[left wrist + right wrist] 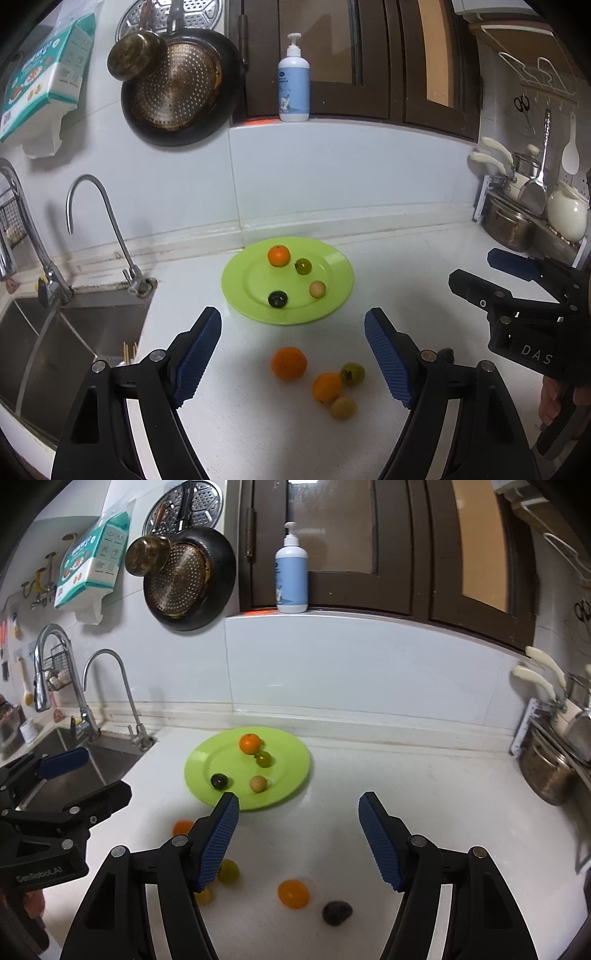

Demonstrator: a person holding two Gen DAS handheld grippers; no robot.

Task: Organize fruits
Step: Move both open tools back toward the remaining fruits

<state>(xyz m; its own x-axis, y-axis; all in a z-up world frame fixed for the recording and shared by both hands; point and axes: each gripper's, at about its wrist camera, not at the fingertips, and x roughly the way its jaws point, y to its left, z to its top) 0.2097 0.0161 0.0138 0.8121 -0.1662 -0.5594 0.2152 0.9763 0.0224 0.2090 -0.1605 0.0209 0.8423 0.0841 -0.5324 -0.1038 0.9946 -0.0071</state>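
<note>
A green plate (243,284) (291,771) sits at the back of the white counter. It carries an orange (279,255), a green fruit (303,266), a beige fruit (317,289) and a dark fruit (277,298). Nearer me, loose on the counter, lie two oranges (289,363) (327,387), a green fruit (352,374) and a yellowish fruit (343,407). The right wrist view adds another orange (293,893) and a dark fruit (336,912). My left gripper (293,321) hangs open over the loose fruit, holding nothing. My right gripper (299,799) is open and empty too, to the right of the left one.
A steel sink (55,339) with two faucets (96,221) drops off at the left. Pots and utensils (509,225) crowd the right end of the counter. A soap bottle (294,85) stands on the window sill, and a pan (177,92) hangs on the wall.
</note>
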